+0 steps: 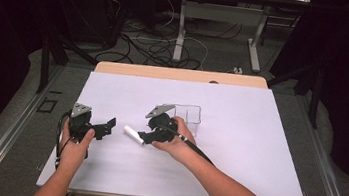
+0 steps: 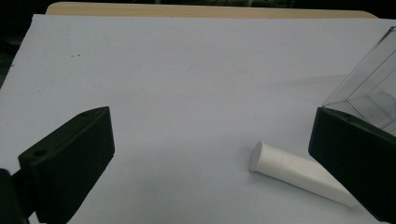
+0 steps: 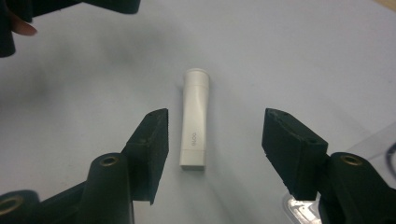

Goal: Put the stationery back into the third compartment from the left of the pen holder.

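We judge the white tube [image 3: 195, 119] light, rigid, smooth; right gripper [image 3: 215, 140] fingers spread astride its mid-body, left gripper [image 1: 103, 126] spread.

One white tube [image 1: 133, 135] lies on the desk [image 1: 233, 176], near its middle. One clear plastic box [image 1: 188, 116] stands just behind it, toward the far edge. Two tools are over the desk: the left tool [image 1: 107, 124] toward the left edge and the right tool [image 1: 143, 136] at the tube. Two hands hold them, one each.
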